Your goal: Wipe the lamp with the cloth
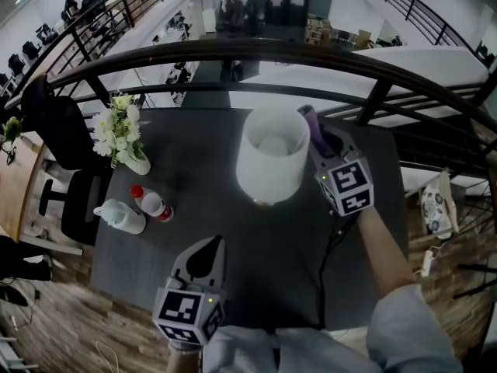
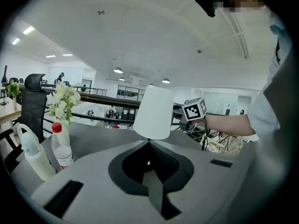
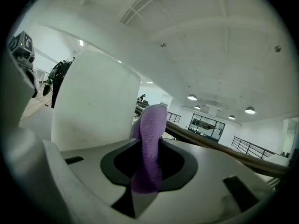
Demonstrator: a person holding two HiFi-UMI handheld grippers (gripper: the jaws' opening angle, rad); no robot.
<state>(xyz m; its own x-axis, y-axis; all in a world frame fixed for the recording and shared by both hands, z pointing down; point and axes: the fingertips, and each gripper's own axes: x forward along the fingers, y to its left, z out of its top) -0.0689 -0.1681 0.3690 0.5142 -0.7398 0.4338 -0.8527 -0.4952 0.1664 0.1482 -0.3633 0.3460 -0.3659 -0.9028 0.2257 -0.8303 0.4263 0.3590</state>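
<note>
Now the right hand-held gripper (image 1: pixel 324 142) pinches the purple cloth (image 1: pixel 317 130) at the right side of the lamp (image 1: pixel 272 158), which stands mid-desk (image 1: pixel 256 278). The left hand-held gripper (image 1: pixel 211 247), jaws together on nothing, hovers in front of the lamp. To wipe well, I would press the cloth lightly and flat on the white shade so the lamp does not tip; room lies open in front and right of the lamp, while the flowers (image 1: pixel 118 127) and bottles (image 1: pixel 151 203) to its left and the railing (image 1: pixel 233 53) behind limit the sweep.

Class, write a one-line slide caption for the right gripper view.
Right gripper shut on a purple cloth, held beside the white lamp shade.
</note>
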